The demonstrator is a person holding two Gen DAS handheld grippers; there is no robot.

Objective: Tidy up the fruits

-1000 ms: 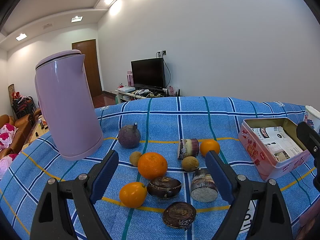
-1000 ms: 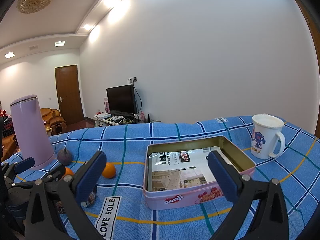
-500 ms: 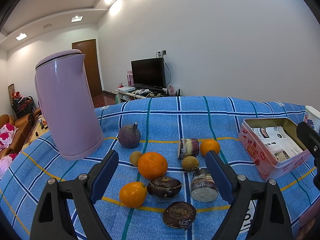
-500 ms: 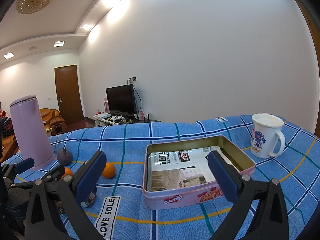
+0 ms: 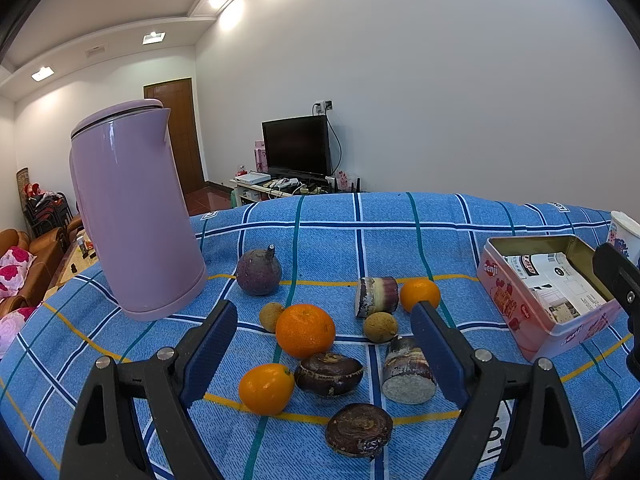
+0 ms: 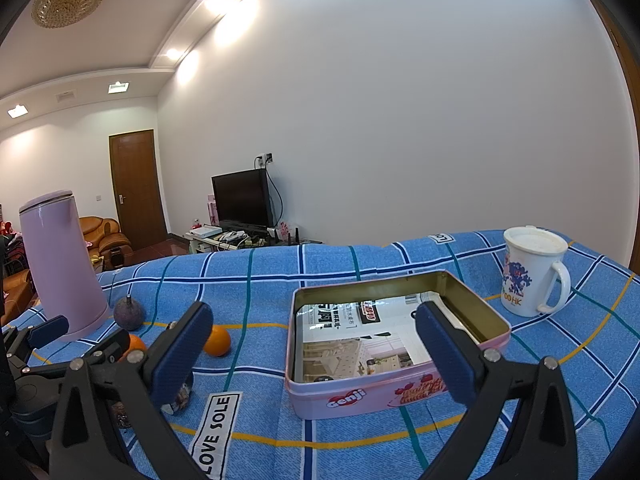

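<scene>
the left gripper hangs above the fruit pile with its jaws spread wide and nothing between them. within its span sits the big orange, with a small brown fruit touching it at 10 o'clock and another brown fruit off at 3 o'clock. at 6 o'clock from the big orange lie a small orange and a dark chestnut side by side, and a second chestnut nearer the camera. a cane stub stands by the right finger; another stub lies on its side touching a far orange. a purple round fruit sits at 11 o'clock, just beside the kettle. all rest on a blue checked cloth.

the right gripper is also spread wide and empty, poised over the near edge of the open pink tin, which holds only printed paper. a white mug stands at 2 o'clock from the tin, apart from it.
</scene>
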